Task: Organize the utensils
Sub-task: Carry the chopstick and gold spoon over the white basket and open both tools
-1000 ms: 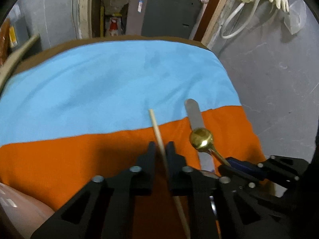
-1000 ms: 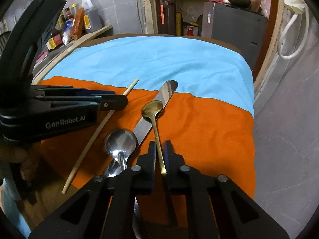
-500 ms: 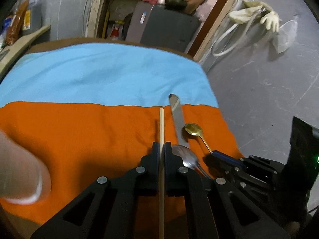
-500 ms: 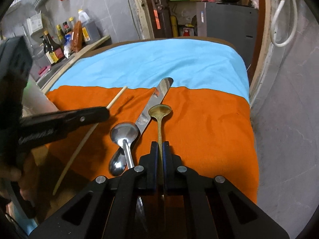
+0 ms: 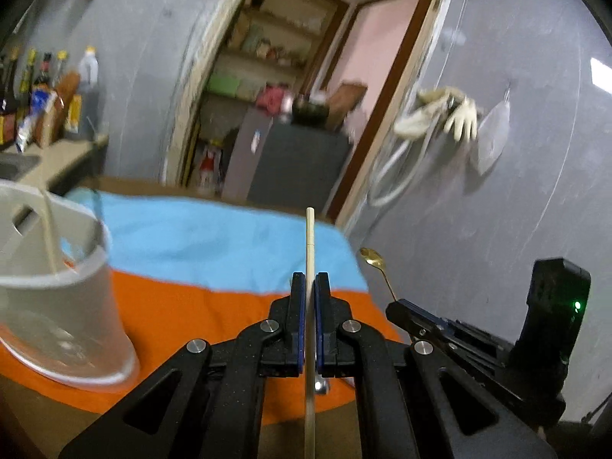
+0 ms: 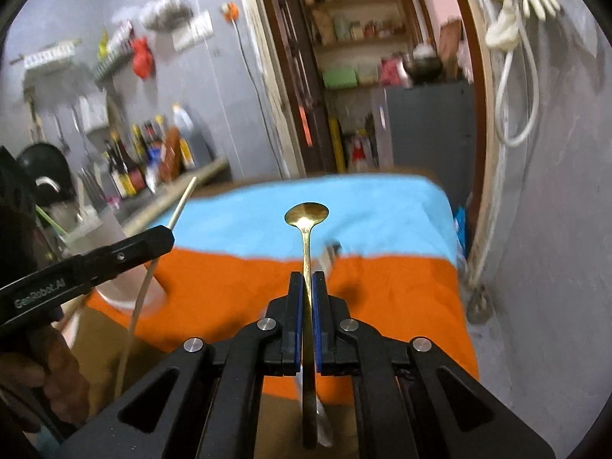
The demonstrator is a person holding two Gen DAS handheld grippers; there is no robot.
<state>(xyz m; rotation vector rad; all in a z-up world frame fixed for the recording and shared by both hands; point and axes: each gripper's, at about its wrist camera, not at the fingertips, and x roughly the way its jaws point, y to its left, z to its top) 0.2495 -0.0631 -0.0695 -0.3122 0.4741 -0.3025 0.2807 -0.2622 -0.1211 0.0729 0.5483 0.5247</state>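
Note:
My left gripper (image 5: pixel 310 287) is shut on a wooden chopstick (image 5: pixel 310 244), held lifted above the orange and blue cloth (image 5: pixel 199 306). My right gripper (image 6: pixel 306 287) is shut on a gold spoon (image 6: pixel 306 216) by its handle, bowl pointing forward, also lifted. The spoon also shows in the left wrist view (image 5: pixel 373 258) at the right, and the chopstick in the right wrist view (image 6: pixel 183 201) at the left. A clear plastic utensil holder (image 5: pixel 53 290) stands on the cloth at the left and holds another chopstick (image 5: pixel 49 229). A knife tip (image 6: pixel 331 252) lies on the cloth beyond the spoon.
The cloth-covered table (image 6: pixel 382 287) ends at a grey wall on the right. A counter with bottles (image 6: pixel 145 164) is at the far left. A dark cabinet (image 5: pixel 290 164) stands behind the table by a doorway. A utensil end (image 5: pixel 320 386) shows under my left gripper.
Both grippers have risen off the cloth and tilted upward with the chopstick and the gold spoon. The utensil holder has come into the left wrist view at the left.

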